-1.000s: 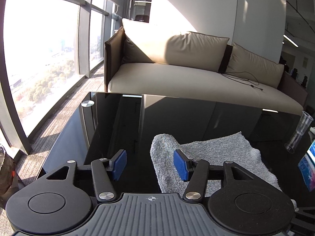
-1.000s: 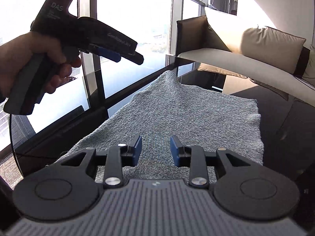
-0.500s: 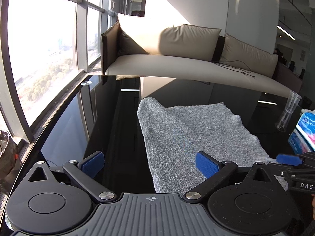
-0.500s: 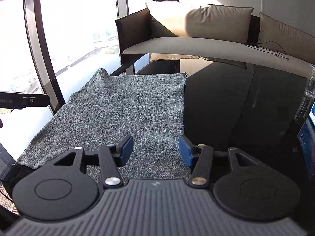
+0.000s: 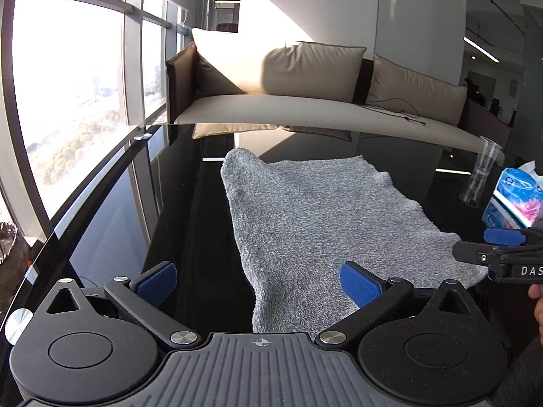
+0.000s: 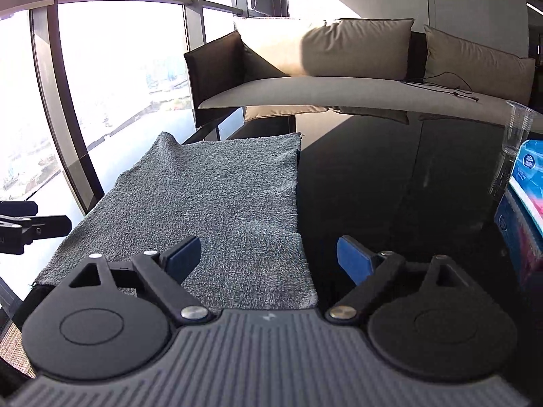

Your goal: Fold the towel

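Note:
A grey towel [image 5: 322, 217] lies spread on a glossy black table [image 5: 176, 210], with its far left corner raised in a small peak. My left gripper [image 5: 259, 285] is open wide and empty, straddling the towel's near left corner. My right gripper [image 6: 268, 259] is open wide and empty, straddling the near right corner of the towel [image 6: 217, 200]. The right gripper's tip also shows at the right edge of the left wrist view [image 5: 502, 251]. The left gripper's tip shows at the left edge of the right wrist view [image 6: 30, 229].
A clear plastic cup [image 5: 482, 169] and a blue tissue pack [image 5: 516, 196] stand on the table's right side. A beige sofa [image 5: 305, 95] runs behind the table. Tall windows [image 5: 61, 101] line the left. The table's left edge curves near the window.
Both grippers have opened wide and pulled back to the towel's near edge. The right gripper swung right, from the towel's middle to its near right corner.

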`<state>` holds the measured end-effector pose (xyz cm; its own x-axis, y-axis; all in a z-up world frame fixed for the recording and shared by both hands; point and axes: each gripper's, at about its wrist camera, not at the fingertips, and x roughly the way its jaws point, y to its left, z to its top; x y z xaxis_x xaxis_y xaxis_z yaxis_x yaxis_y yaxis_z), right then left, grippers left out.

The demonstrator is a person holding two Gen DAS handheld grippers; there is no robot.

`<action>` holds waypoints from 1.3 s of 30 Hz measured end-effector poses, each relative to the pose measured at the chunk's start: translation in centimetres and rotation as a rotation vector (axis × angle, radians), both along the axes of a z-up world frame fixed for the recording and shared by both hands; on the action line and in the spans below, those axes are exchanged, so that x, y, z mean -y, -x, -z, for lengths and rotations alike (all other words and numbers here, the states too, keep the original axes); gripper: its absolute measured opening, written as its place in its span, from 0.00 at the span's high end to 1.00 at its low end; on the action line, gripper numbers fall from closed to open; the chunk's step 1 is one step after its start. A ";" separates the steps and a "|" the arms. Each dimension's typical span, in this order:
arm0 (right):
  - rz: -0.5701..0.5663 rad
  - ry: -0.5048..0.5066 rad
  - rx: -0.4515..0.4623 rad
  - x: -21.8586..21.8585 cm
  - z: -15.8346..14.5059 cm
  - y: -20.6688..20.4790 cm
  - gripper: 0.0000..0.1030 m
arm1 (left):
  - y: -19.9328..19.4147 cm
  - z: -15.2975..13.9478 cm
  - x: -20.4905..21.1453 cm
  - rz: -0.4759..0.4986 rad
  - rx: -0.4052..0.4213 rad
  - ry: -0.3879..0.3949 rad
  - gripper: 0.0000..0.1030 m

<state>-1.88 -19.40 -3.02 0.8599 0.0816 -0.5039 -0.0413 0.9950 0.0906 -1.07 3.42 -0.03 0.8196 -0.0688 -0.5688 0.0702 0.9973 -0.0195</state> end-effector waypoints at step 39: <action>0.038 0.012 -0.014 -2.0 0.0 4.7 0.05 | 4.8 0.8 1.4 -0.042 0.011 -0.038 0.01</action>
